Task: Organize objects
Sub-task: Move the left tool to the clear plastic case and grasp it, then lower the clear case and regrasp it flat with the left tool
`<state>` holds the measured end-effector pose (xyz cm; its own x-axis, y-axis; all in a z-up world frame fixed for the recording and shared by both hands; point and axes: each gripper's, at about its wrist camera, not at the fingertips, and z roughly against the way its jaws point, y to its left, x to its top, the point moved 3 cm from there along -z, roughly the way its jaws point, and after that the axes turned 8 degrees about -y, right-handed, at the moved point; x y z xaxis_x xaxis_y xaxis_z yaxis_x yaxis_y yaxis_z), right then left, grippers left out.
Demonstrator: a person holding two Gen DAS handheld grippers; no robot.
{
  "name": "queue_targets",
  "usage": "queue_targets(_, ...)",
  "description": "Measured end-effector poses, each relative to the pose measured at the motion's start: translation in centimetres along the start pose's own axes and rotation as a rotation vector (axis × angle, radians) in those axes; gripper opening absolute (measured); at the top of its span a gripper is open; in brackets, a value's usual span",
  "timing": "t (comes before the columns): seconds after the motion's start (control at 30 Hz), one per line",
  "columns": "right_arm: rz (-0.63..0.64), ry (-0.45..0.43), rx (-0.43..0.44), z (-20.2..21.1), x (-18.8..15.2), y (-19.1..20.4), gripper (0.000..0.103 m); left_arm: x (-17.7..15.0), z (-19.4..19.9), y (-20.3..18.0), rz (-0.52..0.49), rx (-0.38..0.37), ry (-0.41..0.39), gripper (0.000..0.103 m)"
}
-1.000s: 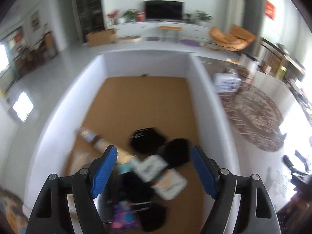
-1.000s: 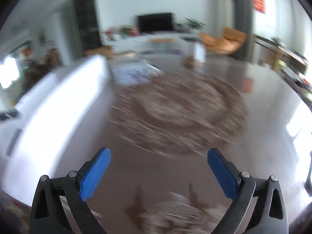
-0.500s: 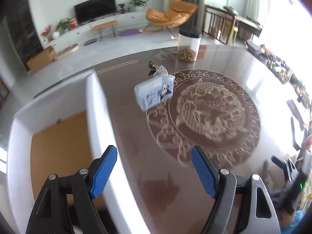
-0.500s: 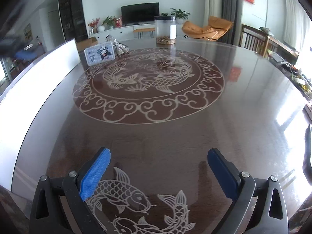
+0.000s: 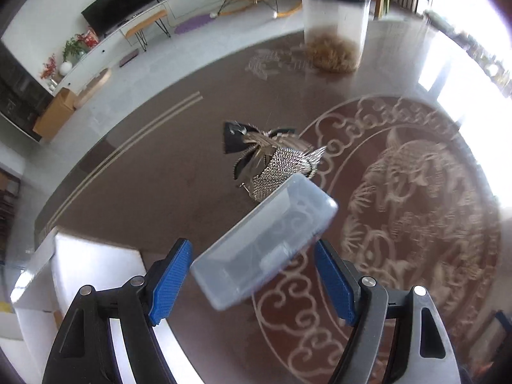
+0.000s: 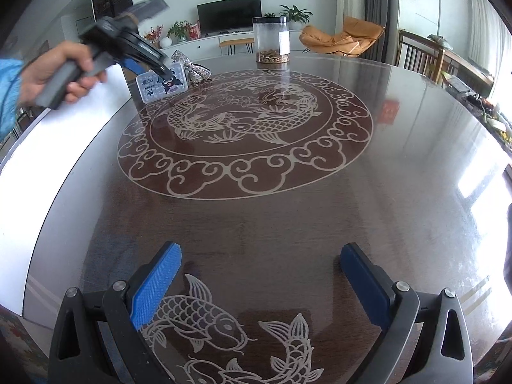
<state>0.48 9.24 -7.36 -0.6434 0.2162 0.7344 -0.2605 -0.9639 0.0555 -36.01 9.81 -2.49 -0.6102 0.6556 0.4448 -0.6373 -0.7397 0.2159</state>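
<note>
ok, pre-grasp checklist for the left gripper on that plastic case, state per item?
1. Left gripper open: ok, blue pads spread wide.
2. Plastic case between the pads: ok in the left wrist view, gaps on both sides.
3. Pads touching the case: cannot tell; the right wrist view shows the gripper tip at the case, contact unclear.
4. Sequined bow clear of the grasp: ok, it lies just beyond the case.
5. Jar out of the way: ok, farther back on the table.
6. Right gripper clear: ok, open, empty, at the near edge.
</note>
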Motion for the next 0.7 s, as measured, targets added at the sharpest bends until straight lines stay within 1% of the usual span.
queue_targets(0.07, 0.0, 0.0, 0.0, 0.0, 0.0, 0.0, 0.1, -0.1, -0.8, -0.7, -0.023, 0.017, 0.01, 0.076)
queue_targets(0.13, -0.002, 0.0, 0.001, 0.0, 0.0, 0.0, 0.1, -0.5, -0.2, -1.2, -0.007, 0.001, -0.04, 0.06)
queue_targets(0.17, -0.004, -0.001, 0.003, 0.1, 0.1, 0.0, 0.1, -0.8, 0.2, -1.4, 0.012, -0.024, -0.049, 0.041)
queue_targets(0.2, -0.007, -0.002, 0.004, 0.0, 0.1, 0.0, 0.1, -1.5, 0.7, -1.7, 0.043, -0.061, -0.043, 0.032)
queue_targets(0.3, -0.014, -0.003, 0.01, 0.0, 0.2, -0.1, 0.1, -4.3, 2.5, -3.6, 0.088, -0.124, -0.047, 0.032)
queue_targets(0.33, -0.015, -0.004, 0.011, 0.0, 0.2, -0.1, 0.1, -5.3, 3.2, -4.5, 0.099, -0.159, -0.043, 0.032)
queue_targets(0.37, -0.017, -0.004, 0.011, 0.0, 0.2, 0.0, 0.1, -6.5, 4.0, -5.5, 0.119, -0.208, -0.03, 0.032)
queue_targets(0.4, -0.017, -0.005, 0.012, 0.0, 0.2, 0.0, 0.1, -7.9, 5.0, -6.6, 0.145, -0.271, -0.012, 0.032)
queue_targets(0.43, -0.018, -0.006, 0.013, 0.0, 0.1, 0.0, 0.1, -9.0, 5.8, -7.4, 0.162, -0.313, 0.002, 0.032)
queue_targets(0.47, -0.019, -0.006, 0.014, 0.0, 0.1, -0.1, 0.1, -10.1, 6.6, -8.1, 0.177, -0.34, 0.015, 0.033)
queue_targets(0.5, -0.02, -0.007, 0.015, 0.0, 0.1, 0.0, 0.1, -11.2, 7.6, -8.6, 0.195, -0.345, 0.018, 0.035)
queue_targets(0.53, -0.022, -0.008, 0.017, 0.0, 0.1, -0.1, 0.1, -12.0, 8.4, -8.7, 0.211, -0.325, 0.017, 0.039)
queue_targets(0.57, -0.024, -0.008, 0.019, 0.1, 0.2, -0.1, 0.1, -12.5, 9.0, -8.6, 0.225, -0.295, 0.008, 0.051)
queue_targets(0.6, -0.026, -0.009, 0.02, 0.1, 0.2, -0.1, 0.1, -13.2, 9.9, -8.1, 0.248, -0.234, -0.012, 0.067)
queue_targets(0.63, -0.027, -0.01, 0.021, 0.1, 0.2, -0.1, 0.1, -13.7, 10.5, -7.6, 0.273, -0.178, -0.031, 0.073)
queue_targets(0.67, -0.028, -0.01, 0.021, 0.1, 0.2, -0.1, 0.1, -14.1, 11.1, -7.1, 0.299, -0.124, -0.051, 0.076)
queue_targets(0.7, -0.027, -0.01, 0.02, 0.1, 0.2, -0.1, 0.1, -14.5, 11.5, -6.6, 0.326, -0.07, -0.065, 0.076)
